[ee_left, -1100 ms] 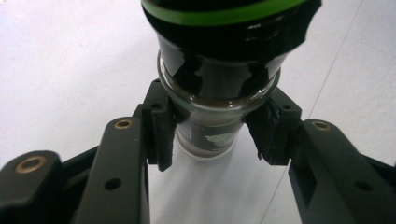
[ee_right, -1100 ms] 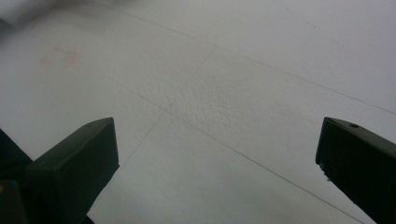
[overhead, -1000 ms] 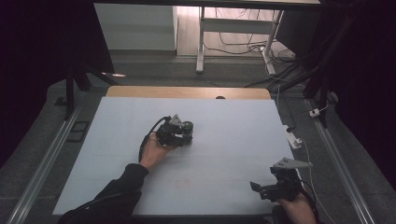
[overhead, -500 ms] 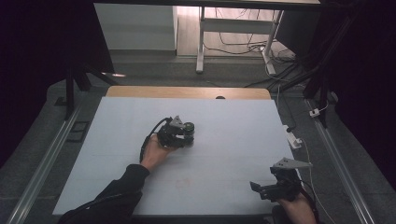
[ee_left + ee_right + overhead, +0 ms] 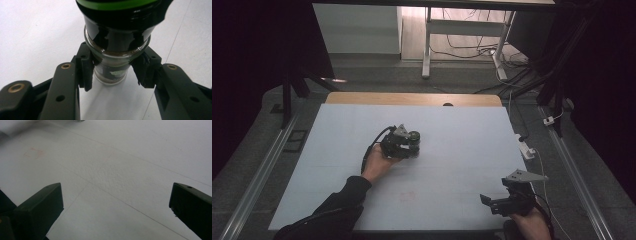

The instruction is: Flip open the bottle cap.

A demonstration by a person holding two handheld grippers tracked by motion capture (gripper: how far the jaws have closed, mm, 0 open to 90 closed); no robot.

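Item: small dark glass jar with green-banded black lid, sitting at table centre, left gripper clamping its body between both pads. White paper-covered table lying bare around it; faint red mark at 6 o'clock of jar. Right gripper hovering at 4 o'clock, well apart, jaws spread wide, holding nothing.
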